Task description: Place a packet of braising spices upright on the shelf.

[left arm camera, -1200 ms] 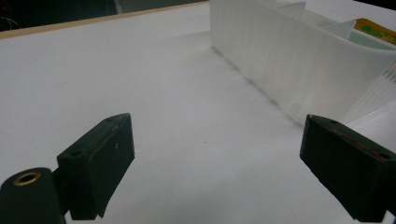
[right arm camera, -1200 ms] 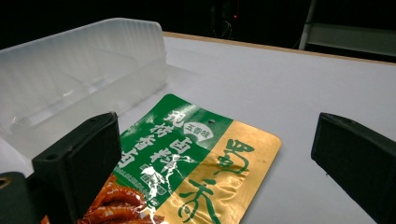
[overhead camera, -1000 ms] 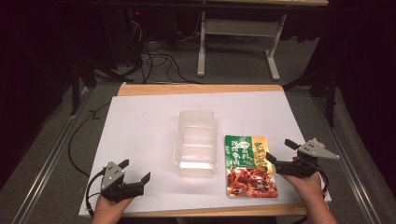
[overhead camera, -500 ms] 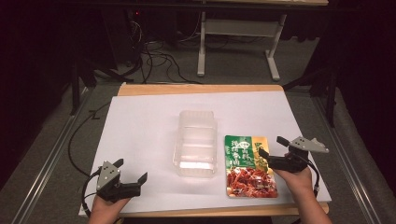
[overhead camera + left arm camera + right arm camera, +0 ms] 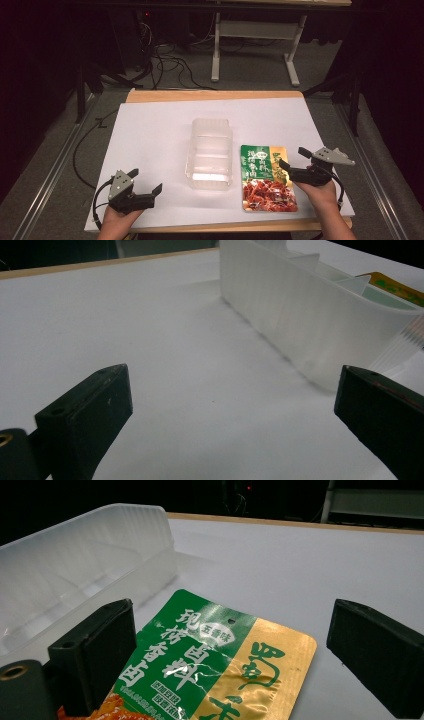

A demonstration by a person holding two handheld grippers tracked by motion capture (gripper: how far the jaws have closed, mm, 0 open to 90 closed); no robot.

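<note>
A flat snack packet (image 5: 266,177), green and gold on top with a picture of red food below, lies on the white table sheet (image 5: 150,135), right of a clear plastic tray (image 5: 210,153). My right gripper (image 5: 292,161) is open and hovers at the packet's right edge, jaws pointing left over its gold corner. In the right gripper view the packet (image 5: 210,670) lies between and below the wide-apart jaws, with the tray (image 5: 75,575) on the left. My left gripper (image 5: 146,184) stands open near the front left, holding nothing. Its own view shows the tray's wall (image 5: 300,325) ahead on the right.
The clear tray has dividers inside and holds nothing I can see. A wooden table edge (image 5: 215,95) runs along the back. Beyond it are a metal stand (image 5: 255,45) and cables on the floor. Bare white sheet spreads left of the tray.
My right gripper has moved left and slightly toward the back, from off the packet's right side to over its right edge. The left gripper has barely shifted.
</note>
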